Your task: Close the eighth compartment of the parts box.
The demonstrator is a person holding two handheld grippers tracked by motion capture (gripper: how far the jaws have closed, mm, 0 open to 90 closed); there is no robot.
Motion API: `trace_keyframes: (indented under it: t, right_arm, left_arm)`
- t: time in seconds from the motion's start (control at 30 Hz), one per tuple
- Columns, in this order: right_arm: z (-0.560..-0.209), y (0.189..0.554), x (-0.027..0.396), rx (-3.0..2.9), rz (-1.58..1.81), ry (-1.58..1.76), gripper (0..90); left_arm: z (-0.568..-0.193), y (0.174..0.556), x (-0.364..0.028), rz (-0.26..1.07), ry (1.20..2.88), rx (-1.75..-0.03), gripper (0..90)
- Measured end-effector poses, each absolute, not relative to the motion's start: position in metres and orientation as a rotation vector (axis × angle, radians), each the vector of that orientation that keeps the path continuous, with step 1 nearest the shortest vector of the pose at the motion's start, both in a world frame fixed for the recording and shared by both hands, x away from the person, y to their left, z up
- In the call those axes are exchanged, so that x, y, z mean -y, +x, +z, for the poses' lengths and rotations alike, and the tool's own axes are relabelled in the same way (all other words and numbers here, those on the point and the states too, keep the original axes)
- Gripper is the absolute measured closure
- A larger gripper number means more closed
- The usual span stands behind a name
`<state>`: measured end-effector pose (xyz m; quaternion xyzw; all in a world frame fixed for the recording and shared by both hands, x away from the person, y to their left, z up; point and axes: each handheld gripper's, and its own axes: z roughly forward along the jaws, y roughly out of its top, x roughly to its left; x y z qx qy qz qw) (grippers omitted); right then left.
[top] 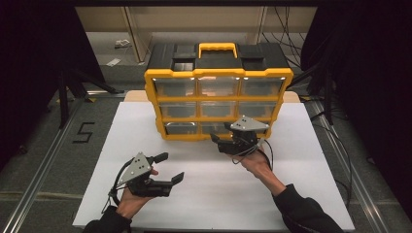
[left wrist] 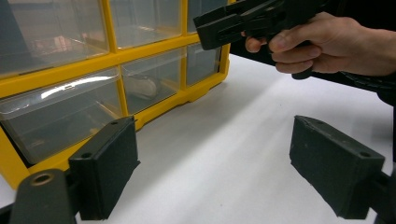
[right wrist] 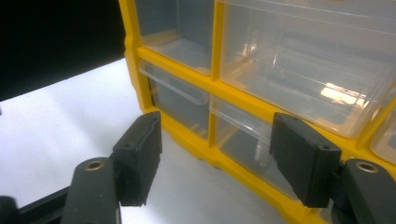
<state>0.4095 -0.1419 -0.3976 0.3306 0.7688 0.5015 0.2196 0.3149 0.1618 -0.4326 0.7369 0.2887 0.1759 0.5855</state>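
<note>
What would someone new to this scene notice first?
The yellow-and-black drawer organizer stands at the far middle of the white table, its clear drawers all pushed in. The right gripper hovers open by its bottom row, nothing between the jaws. The left gripper waits open near the table's front left.

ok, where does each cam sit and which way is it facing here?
High view: above the person's side, looking forward and down at the organizer on the table; both forearms, left gripper, right gripper.
Left gripper view: on the left gripper, facing the organizer's bottom row; own open jaws, the right hand.
Right gripper view: on the right gripper, facing the drawers; own open jaws.
All share the organizer.
</note>
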Motion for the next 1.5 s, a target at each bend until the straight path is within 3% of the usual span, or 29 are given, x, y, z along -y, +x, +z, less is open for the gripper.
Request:
trace_keyframes:
  t: [1.5]
  right_arm:
    - [-0.397,0.354,0.172,-2.086,1.520,0.905,23.4]
  left_arm:
    - [-0.432,0.314,-0.161,0.415,1.717,-0.670,15.2]
